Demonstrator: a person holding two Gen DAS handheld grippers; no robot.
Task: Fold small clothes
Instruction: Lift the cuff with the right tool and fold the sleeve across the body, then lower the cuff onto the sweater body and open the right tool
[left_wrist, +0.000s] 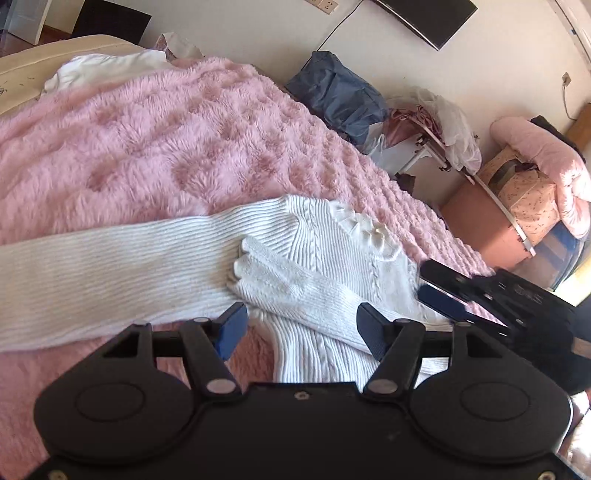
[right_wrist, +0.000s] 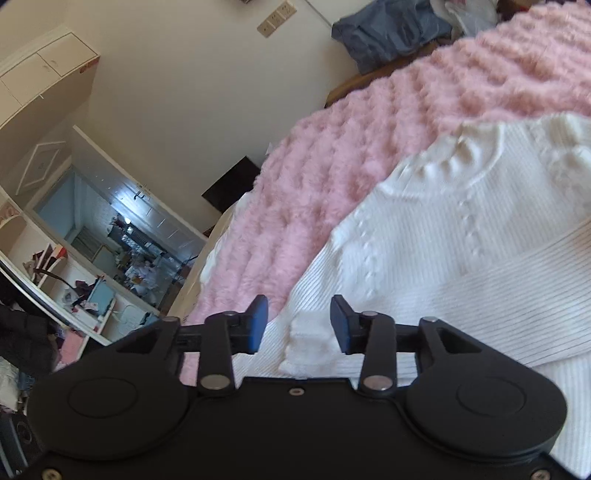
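- Your left gripper (left_wrist: 301, 326): jaws spread wide, nothing clamped; blue pads sit above the white knit, not pressing it
- Directly under/ahead of it: folded-in sleeve cuff (left_wrist: 258, 273) w/ scalloped edge, lying across the sweater body
- Your right gripper (right_wrist: 299, 325): jaws partway apart, released; a scalloped hem edge (right_wrist: 306, 343) of the knit lies between the pads, no pad contact visible
- In the left wrist view the right gripper (left_wrist: 439, 286) shows at the sweater's right edge, blurred, fingers low over the fabric
- White ribbed sweater (left_wrist: 325, 236): lies flat on the pink fluffy blanket (left_wrist: 166, 140), ruffled neckline (left_wrist: 369, 232) toward the far side, one long sleeve (left_wrist: 92, 273) stretched out to the left, the other crossed over the torso
- Blanket covers the bed; a second white garment (left_wrist: 103, 70) rests at its far corner
- Beyond the bed: blue-grey bundle (left_wrist: 336, 96) against the wall, folding rack (left_wrist: 436, 147) w/ clothes, pink quilt (left_wrist: 543, 158) on a box
- Right wrist view, far left: wardrobe (right_wrist: 48, 66) & cluttered shelves (right_wrist: 74, 266)
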